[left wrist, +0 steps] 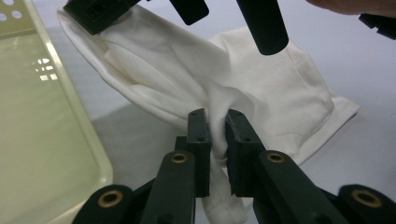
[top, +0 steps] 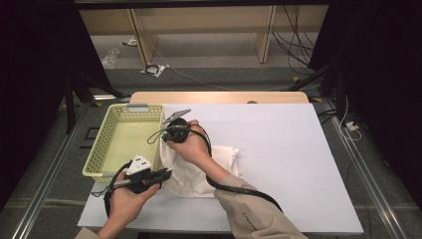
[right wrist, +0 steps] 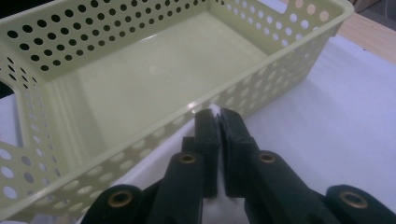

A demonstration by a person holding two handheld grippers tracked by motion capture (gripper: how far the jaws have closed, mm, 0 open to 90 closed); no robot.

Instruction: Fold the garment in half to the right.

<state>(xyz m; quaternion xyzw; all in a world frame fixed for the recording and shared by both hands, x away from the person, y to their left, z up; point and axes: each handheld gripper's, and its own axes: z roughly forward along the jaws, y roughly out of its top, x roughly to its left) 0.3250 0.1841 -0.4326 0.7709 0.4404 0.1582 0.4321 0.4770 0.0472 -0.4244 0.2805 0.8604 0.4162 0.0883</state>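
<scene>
A white cloth (top: pixel 219 160) lies crumpled on the white table (top: pixel 283 149), just right of a pale yellow perforated basket (top: pixel 102 134). My left gripper (top: pixel 166 174) is shut on the cloth's near left part; in the left gripper view its jaws (left wrist: pixel 215 117) pinch a gathered fold of the cloth (left wrist: pixel 280 93). My right gripper (top: pixel 165 139) holds the cloth's far left corner beside the basket's right wall. A sliver of white fabric (right wrist: pixel 215 111) shows between its shut jaws (right wrist: pixel 217 115). The cloth hangs stretched between the two grips. The basket (right wrist: pixel 140 79) is empty.
A wooden board (top: pixel 219 97) lies along the table's far edge. The table surface extends to the right of the cloth. Beyond the table are floor cables (top: pixel 159 69) and shelf legs. Black cables trail from both grippers.
</scene>
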